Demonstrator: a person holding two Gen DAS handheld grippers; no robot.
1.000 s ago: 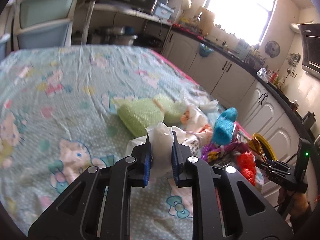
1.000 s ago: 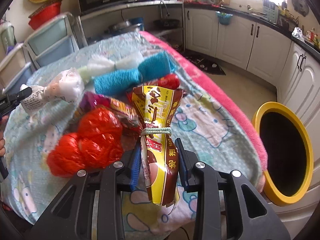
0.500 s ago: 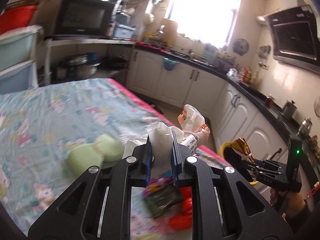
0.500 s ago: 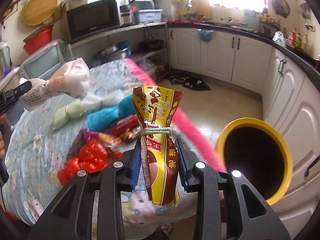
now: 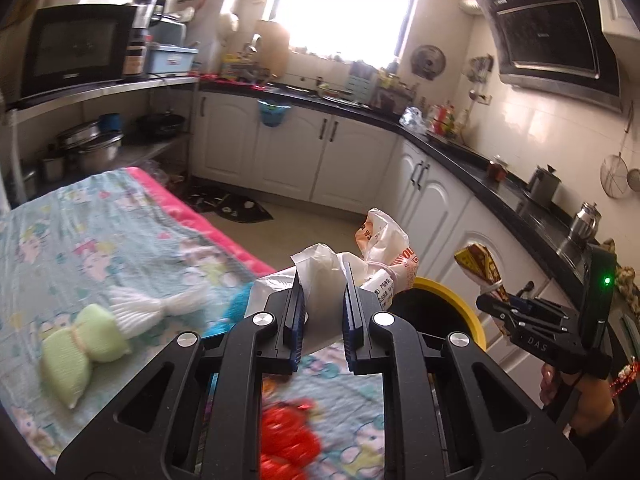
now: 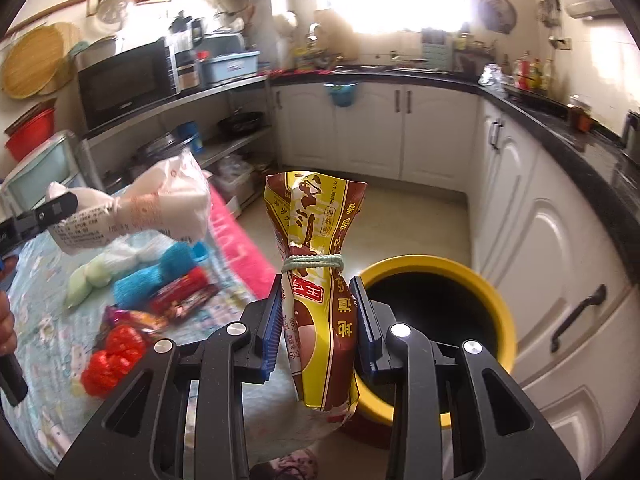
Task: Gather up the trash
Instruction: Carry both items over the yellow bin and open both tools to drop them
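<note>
Nearest, between right gripper [image 6: 318,320] pads: yellow-brown snack wrapper [image 6: 320,280], clamped, tied with green string. Left gripper [image 5: 322,304] pinched on white plastic bag [image 5: 360,256]. Beyond, below: yellow-rimmed trash bin [image 6: 472,280] beside cartoon-print table [image 5: 100,240] bearing remaining wrappers.

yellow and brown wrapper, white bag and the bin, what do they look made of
Yellow and brown wrapper: glossy plastic film, shiny creases, printed. White bag: thin crinkly plastic, slightly see-through. Bin: probably hard plastic, smooth yellow rim.
</note>
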